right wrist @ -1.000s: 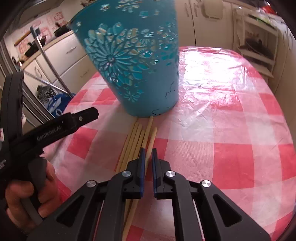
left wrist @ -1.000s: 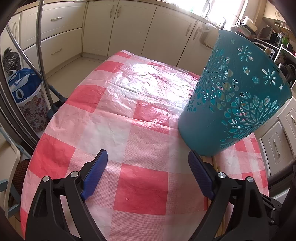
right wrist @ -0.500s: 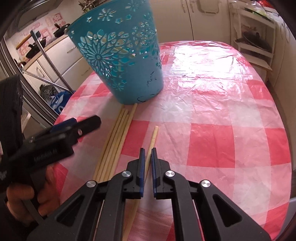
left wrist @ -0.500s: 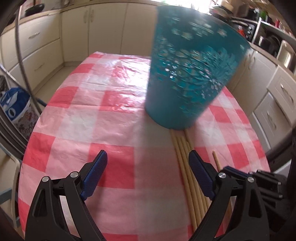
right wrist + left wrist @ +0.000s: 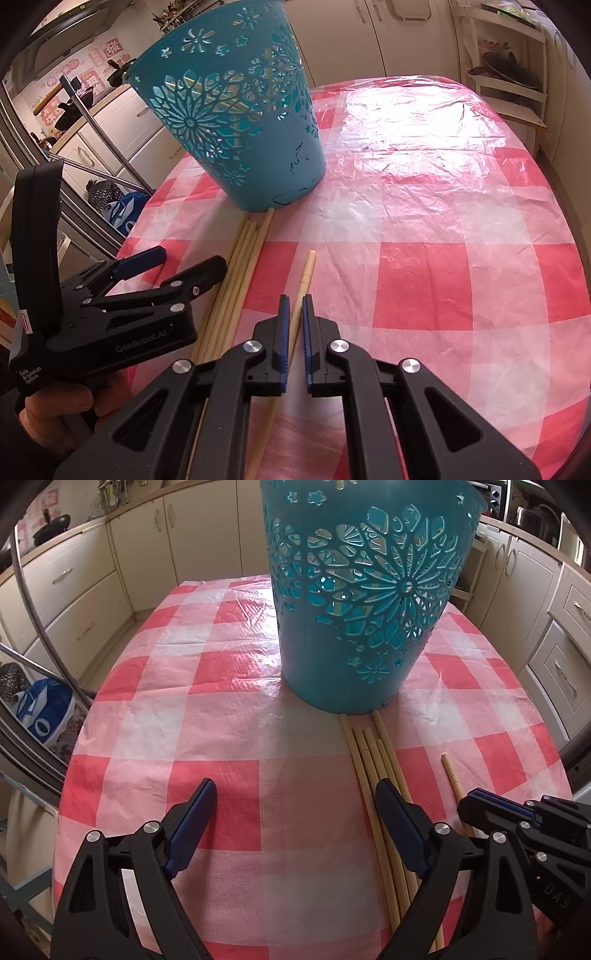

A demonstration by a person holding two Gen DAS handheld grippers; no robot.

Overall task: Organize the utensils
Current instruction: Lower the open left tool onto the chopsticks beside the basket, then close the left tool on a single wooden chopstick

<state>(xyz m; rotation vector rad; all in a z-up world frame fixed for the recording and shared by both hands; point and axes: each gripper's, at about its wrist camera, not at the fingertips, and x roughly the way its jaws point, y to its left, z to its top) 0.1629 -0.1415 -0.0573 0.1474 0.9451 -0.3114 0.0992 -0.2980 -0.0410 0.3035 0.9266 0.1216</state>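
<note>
A teal cut-out plastic basket [image 5: 351,646] [image 5: 240,129] stands upright on the red-and-white checked tablecloth [image 5: 184,701]. A bundle of several pale wooden chopsticks [image 5: 373,760] [image 5: 240,266] lies flat with its far ends at the basket's base. My left gripper [image 5: 295,786] [image 5: 190,258] hovers over the cloth, its jaws wide and closing slightly, with nothing between them; its right finger is over the bundle. My right gripper [image 5: 295,299] [image 5: 469,801] is shut on a single chopstick [image 5: 306,273] [image 5: 451,775], which lies apart to the right of the bundle.
Cream kitchen cabinets [image 5: 74,579] surround the table. A blue bag [image 5: 44,716] and slanted metal poles [image 5: 107,140] stand beside the table's left edge. An open shelf unit [image 5: 509,74] stands at the far right. A hand [image 5: 55,410] holds the left gripper.
The left wrist view swung right, bringing the basket to centre and the chopsticks into sight. The right gripper drew back with one chopstick, away from the basket and the bundle.
</note>
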